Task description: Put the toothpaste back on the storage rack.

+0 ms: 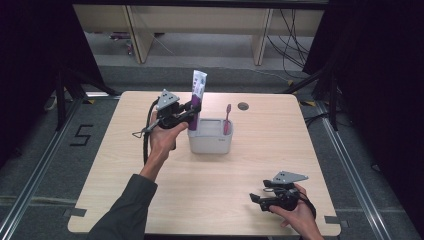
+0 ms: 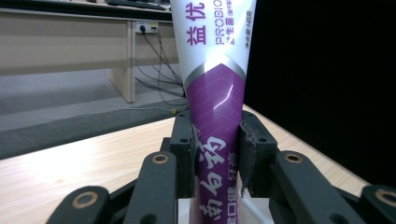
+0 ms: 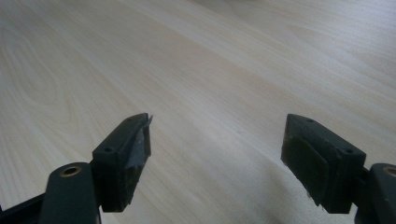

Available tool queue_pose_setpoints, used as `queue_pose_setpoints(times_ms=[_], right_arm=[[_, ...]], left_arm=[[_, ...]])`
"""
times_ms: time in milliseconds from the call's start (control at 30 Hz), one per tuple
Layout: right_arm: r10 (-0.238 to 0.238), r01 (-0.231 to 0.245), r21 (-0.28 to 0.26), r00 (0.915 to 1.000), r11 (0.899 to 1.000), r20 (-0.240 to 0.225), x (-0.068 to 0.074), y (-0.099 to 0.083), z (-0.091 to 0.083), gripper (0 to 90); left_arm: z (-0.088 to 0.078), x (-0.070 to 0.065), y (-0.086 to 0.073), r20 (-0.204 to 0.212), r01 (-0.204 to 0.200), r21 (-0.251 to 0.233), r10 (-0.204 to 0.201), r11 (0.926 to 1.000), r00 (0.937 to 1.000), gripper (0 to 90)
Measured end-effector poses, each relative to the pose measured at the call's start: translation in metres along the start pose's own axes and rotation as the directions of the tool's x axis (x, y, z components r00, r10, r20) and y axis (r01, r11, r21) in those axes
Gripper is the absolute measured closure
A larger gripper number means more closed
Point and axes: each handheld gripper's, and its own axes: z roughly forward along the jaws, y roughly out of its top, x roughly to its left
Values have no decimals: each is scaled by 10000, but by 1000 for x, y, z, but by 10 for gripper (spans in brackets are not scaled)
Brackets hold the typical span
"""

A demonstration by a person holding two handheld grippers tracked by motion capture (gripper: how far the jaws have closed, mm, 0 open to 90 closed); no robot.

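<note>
Pale wood-grain table (image 1: 210,190) under dark curtains, with desk legs and loose cables on the floor beyond its far edge: that is where we are working. Our left gripper (image 1: 194,108) has its pads clamped on the lower part of a purple-and-white toothpaste tube (image 1: 197,97), held upright with its bottom end at the left side of the grey holder (image 1: 210,142), which sits near the middle of the table, toward the far side. A pink toothbrush (image 1: 228,119) stands in the right side of that holder. Our right gripper (image 1: 262,199) rests at the near right of the table, jaws spread wide with nothing between them.

What worries us most is the tube itself. It is soft and glossy, so a squeeze this low could make it slide or twist between the pads. We also judge that a sideways pull with its foot against the holder's wall could drag or tip the light holder and topple the toothbrush. The tall top could lean over once released, if it is not seated deep enough.

In the left gripper view the tube (image 2: 217,116) reads "PROBIO", cut off at the frame edge, beside large purple Chinese characters, with white Chinese characters on the purple band lower down. A "5" (image 1: 81,135) is marked on the floor to the left of the table.
</note>
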Motion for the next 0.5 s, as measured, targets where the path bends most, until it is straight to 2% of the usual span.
queue_pose_setpoints(times_ms=[100,167,200,267,333,367,400,500], right_arm=[[6,-6,9,10000,10000,-34,1,0,1,248],[-61,61,42,9999,10000,-93,0,0,1,248],[182,-182,51,9998,9998,-77,2,0,0,248],[8,-8,27,10000,10000,-34,0,0,0,248],[34,-34,59,10000,10000,-31,0,0,0,248],[211,-211,138,9998,9997,15,1,0,0,248],[-39,39,69,10000,10000,-1,0,0,0,248],[-49,50,63,10000,10000,-65,0,0,1,248]], left_arm=[[9,-2,0,-80,-145,-63,145,9999,9999,700],[15,-1,-1,-72,-34,-90,33,10000,10000,700],[17,-1,-1,-93,55,-114,-56,9999,9999,700],[22,-1,-1,-88,192,-124,-193,9997,9998,700],[26,-3,-1,-128,170,-163,-172,9997,9998,700],[29,-3,-2,-95,212,-193,-214,9996,9997,700],[31,-4,-2,-54,233,-207,-235,9995,9997,699],[37,-6,-5,41,117,-167,-116,9998,9999,699]])
